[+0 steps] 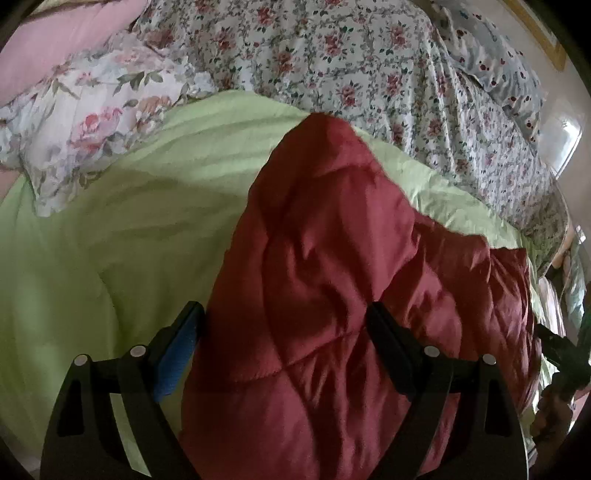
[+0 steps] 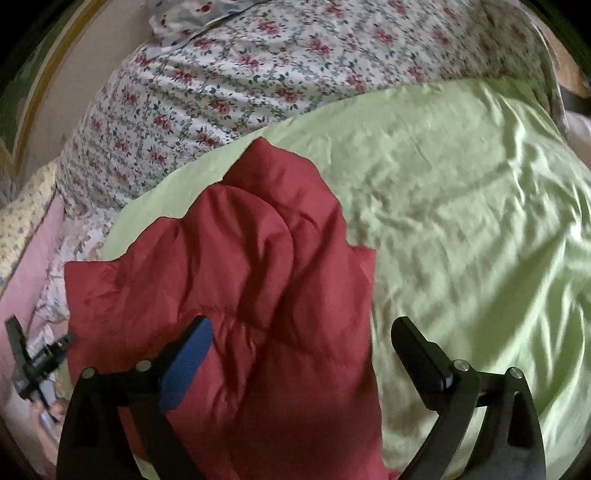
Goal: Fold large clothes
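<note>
A large quilted piece lies spread on the bed, dark red (image 1: pixel 332 240) on one side and pale green (image 1: pixel 110 221) on the other. A red flap is folded over onto the green. My left gripper (image 1: pixel 284 306) hangs open just above the red flap, which fills the space below its fingers; neither pad presses on it. In the right wrist view the red flap (image 2: pixel 240 240) lies left and the green (image 2: pixel 461 184) right. My right gripper (image 2: pixel 302 321) is open over the flap's edge, holding nothing. Each gripper appears at the edge of the other's view: right (image 1: pixel 554 347), left (image 2: pixel 33 354).
A floral bedsheet (image 1: pixel 351 55) covers the bed beyond the quilted piece. A large-flowered pillow (image 1: pixel 92 122) and a pink pillow (image 1: pixel 62 40) lie at the far left. A wall with a wooden frame (image 1: pixel 543 33) borders the bed's far side.
</note>
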Demonstrator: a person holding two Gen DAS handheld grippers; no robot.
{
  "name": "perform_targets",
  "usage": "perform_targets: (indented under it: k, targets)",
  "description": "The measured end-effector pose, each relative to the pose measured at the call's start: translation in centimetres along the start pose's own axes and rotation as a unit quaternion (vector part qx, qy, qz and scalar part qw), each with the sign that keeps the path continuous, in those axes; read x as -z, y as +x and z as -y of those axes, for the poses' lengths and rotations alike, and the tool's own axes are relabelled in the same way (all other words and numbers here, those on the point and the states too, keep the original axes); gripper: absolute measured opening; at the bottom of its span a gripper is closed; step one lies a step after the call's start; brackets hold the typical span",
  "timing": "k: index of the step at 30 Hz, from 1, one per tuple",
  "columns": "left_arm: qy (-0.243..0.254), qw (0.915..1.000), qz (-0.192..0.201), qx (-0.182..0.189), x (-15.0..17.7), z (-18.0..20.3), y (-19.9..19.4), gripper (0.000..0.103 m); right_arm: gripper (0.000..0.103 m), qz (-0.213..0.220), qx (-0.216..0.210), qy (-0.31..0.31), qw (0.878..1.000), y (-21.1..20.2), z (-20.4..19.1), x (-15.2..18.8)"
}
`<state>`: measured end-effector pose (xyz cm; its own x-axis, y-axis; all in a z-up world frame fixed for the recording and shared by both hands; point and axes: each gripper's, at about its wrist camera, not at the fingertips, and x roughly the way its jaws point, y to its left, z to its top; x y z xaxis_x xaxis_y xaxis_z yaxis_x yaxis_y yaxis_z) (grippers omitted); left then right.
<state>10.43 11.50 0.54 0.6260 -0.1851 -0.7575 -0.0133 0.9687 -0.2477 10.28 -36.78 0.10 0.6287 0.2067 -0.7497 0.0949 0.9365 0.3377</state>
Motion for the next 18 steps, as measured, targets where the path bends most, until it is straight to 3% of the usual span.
perform_targets:
  k: [7, 13, 16, 18]
  targets:
    - [0.015, 0.9999, -0.007, -0.002, -0.8, 1.2, 1.4, 0.09, 0.099, -0.009, 0.01, -0.023, 1.0, 2.0, -1.3, -1.7]
    - [0.059, 0.998, -0.018, -0.012, -0.2, 3.0, 2.5, 0.088, 0.1, -0.008, -0.003, -0.032, 0.999, 2.6, -1.7, -2.0]
    - [0.083, 0.9962, -0.018, -0.023, 0.2, 3.7, 2.8, 0.068, 0.095, -0.01, -0.009, -0.043, 0.999, 2.8, -2.1, -1.8]
    - [0.089, 0.9956, -0.016, -0.023, 0.2, 3.7, 2.8, 0.057, 0.083, -0.011, -0.003, -0.052, 0.999, 2.8, -2.5, -1.6]
